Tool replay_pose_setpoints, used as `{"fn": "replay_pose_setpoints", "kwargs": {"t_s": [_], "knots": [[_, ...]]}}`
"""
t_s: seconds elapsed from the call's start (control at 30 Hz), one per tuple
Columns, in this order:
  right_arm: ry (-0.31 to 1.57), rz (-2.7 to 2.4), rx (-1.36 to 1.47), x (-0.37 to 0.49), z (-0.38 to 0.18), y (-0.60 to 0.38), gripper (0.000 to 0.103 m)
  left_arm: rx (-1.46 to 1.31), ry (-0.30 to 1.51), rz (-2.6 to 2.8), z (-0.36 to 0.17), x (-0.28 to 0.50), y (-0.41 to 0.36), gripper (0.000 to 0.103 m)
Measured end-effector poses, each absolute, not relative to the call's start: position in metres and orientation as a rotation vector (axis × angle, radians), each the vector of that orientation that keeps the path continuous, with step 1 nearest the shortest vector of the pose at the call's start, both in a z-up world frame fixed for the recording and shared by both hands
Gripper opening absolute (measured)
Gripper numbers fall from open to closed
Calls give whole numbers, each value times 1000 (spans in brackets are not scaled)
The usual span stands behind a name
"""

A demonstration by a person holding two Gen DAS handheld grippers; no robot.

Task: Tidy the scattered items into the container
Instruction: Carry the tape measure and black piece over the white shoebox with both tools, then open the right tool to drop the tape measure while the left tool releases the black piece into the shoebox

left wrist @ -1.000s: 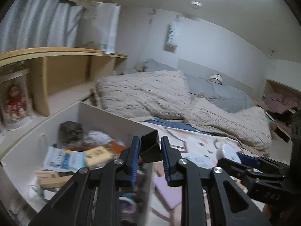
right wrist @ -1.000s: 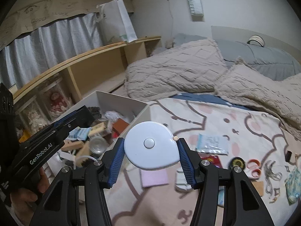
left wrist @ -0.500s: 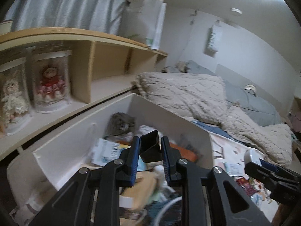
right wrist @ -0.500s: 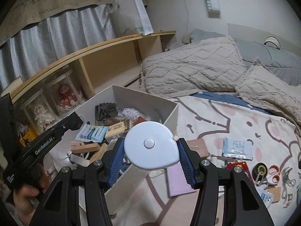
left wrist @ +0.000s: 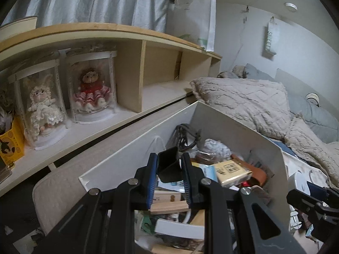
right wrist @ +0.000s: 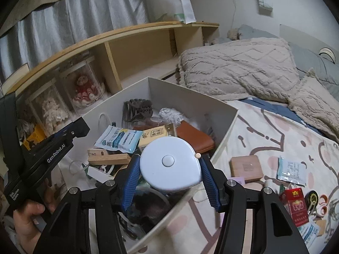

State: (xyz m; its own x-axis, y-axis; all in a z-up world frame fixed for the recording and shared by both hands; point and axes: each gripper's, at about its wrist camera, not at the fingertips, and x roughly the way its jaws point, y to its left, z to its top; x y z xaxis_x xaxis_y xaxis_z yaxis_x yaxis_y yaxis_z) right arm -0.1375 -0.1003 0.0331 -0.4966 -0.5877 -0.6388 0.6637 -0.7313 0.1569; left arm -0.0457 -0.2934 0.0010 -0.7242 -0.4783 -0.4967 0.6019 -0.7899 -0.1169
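A white open box point(right wrist: 231, 114) stands on the bed, holding several things: packets, wooden pieces, a brown wallet, a dark hair clip. My right gripper point(right wrist: 169, 165) is shut on a round white tape measure point(right wrist: 169, 165) and hangs over the box's near right corner. My left gripper point(left wrist: 169, 165) is shut on a small black folded piece point(left wrist: 169, 165), held above the inside of the box point(left wrist: 250, 133). In the right wrist view the left gripper point(right wrist: 82, 127) reaches in over the box's left side, with a hand point(right wrist: 25, 222) on its handle.
On the patterned sheet point(right wrist: 281, 144) right of the box lie a wooden square point(right wrist: 246, 168), a pale packet point(right wrist: 292, 170), a red carton point(right wrist: 295, 206) and small rings. A wooden shelf point(left wrist: 148, 97) with cased dolls point(left wrist: 91, 91) runs along the left. Beige blankets point(right wrist: 237, 67) lie behind.
Both grippers have swung left over the box, each keeping its grip. The box now fills the lower middle of both views, and the shelf with dolls has come closer.
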Motion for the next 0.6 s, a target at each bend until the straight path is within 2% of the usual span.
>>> {"fn": "replay_pose_setpoints", "kwargs": {"t_s": [0.6], "knots": [[193, -2188, 978, -153, 9, -147, 57, 700, 268, -2342, -17, -55, -304, 23]]}}
